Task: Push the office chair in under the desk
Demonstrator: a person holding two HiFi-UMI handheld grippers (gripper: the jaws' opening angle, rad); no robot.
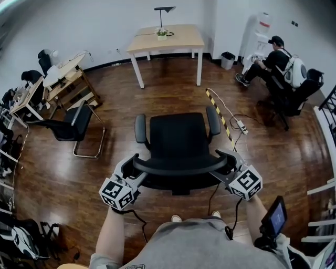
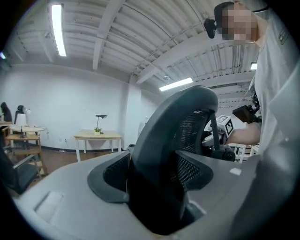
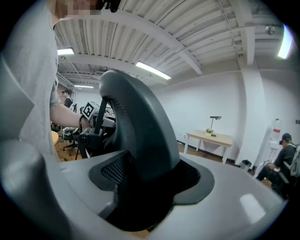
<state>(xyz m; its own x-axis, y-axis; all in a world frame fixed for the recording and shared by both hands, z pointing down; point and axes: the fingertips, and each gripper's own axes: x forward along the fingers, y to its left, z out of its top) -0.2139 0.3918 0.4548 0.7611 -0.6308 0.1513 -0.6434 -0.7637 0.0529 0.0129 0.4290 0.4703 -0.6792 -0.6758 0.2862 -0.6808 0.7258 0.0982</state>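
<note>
Left gripper (image 1: 132,164) and right gripper (image 1: 227,160) each clamp the office chair's (image 1: 178,139) top rim.

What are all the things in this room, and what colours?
office chair: one, black, mid-floor, facing the desk.
desk: one, pale wood, white legs, far wall.
lamp: one, black, on the desk.
potted plant: one, green, on the desk.
second chair: one, black, left.
bin: one, dark, right of the desk.
water dispenser: one, white, far right.
seated person: one, in black, beside the water dispenser.
power strip: one, white, floor right of the office chair.
left gripper: one, grey, clamped on the office chair's back, left end.
right gripper: one, grey, clamped on the office chair's back, right end.
</note>
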